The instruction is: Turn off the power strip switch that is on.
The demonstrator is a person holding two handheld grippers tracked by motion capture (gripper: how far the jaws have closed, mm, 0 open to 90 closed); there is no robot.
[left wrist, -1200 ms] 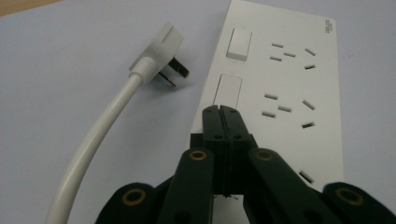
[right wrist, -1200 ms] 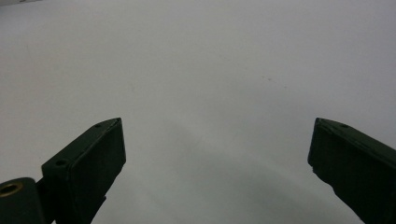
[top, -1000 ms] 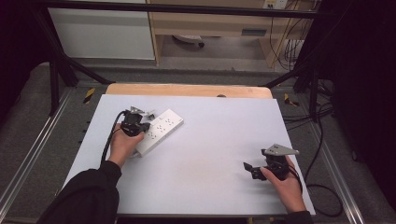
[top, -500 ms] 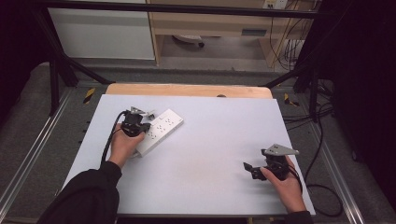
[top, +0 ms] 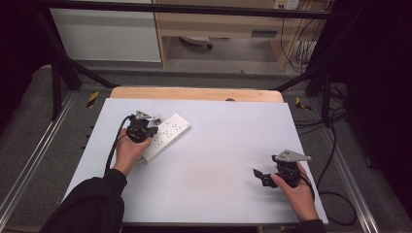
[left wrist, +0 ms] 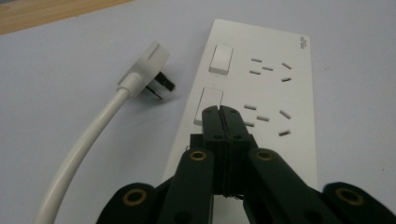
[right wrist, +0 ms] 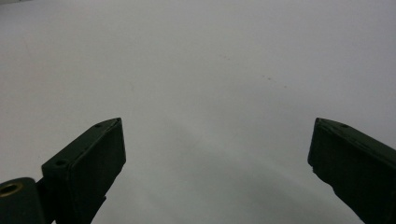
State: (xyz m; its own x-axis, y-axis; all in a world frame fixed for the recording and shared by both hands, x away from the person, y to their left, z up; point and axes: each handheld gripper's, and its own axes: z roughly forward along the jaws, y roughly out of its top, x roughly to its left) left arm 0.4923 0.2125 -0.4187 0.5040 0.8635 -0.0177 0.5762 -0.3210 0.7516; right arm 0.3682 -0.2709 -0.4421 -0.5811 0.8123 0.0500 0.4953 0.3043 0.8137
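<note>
A white power strip [top: 167,135] [left wrist: 261,88] lies at an angle on the left part of the white table [top: 218,145]. It carries two rocker switches [left wrist: 220,59] and several sockets. My left gripper [top: 145,131] [left wrist: 219,112] is shut with nothing between its jaws, and its tips rest at the nearer switch [left wrist: 208,103]. Beside the strip lies a white plug [left wrist: 148,71] on a thick white cable [left wrist: 79,154], prongs toward the strip. Over bare table at the near right, my right gripper [top: 260,175] [right wrist: 217,149] stands open with nothing in it.
A wooden board edge [top: 194,93] runs along the table's far side. Black frame bars and a white cabinet [top: 107,34] stand behind it. Cables [top: 335,194] hang off the right side near the metal rail.
</note>
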